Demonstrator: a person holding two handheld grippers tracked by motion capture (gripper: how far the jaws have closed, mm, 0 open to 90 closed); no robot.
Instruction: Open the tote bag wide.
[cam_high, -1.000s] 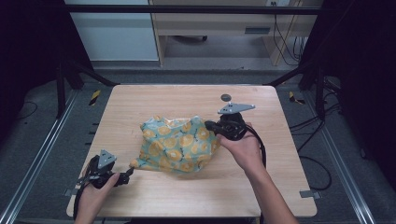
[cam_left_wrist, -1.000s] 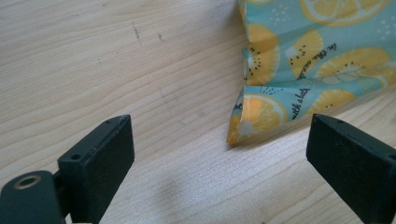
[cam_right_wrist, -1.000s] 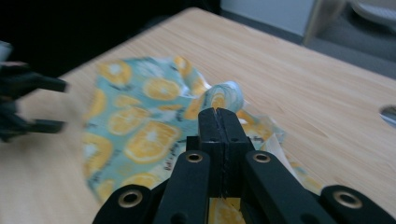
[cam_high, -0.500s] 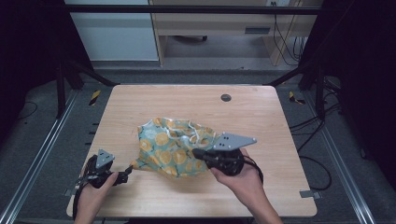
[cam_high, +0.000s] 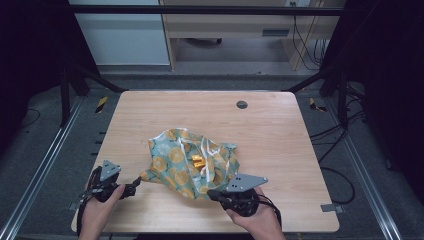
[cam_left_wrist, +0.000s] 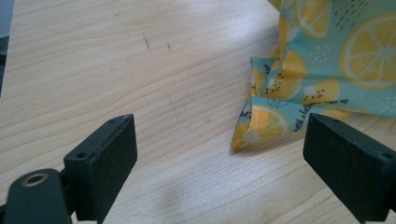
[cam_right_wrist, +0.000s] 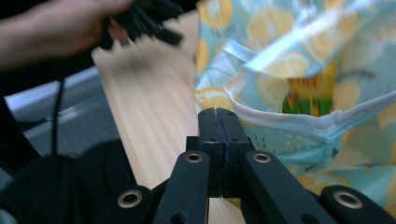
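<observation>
Two grippers work a lemon-print bag lying mid-table: the right gripper is pinched shut on its near rim, folding it over, while the left gripper waits wide open beside a corner, likely needing to clamp it next.

- In the right gripper view the far hand and the black gripper it carries are smeared by motion blur, so those jaws cannot be read.
- The lemon-print bag runs off the top and right edges of the left gripper view.
- Inside the bag's mouth sits something yellow, possibly a packet; too small to identify.
</observation>
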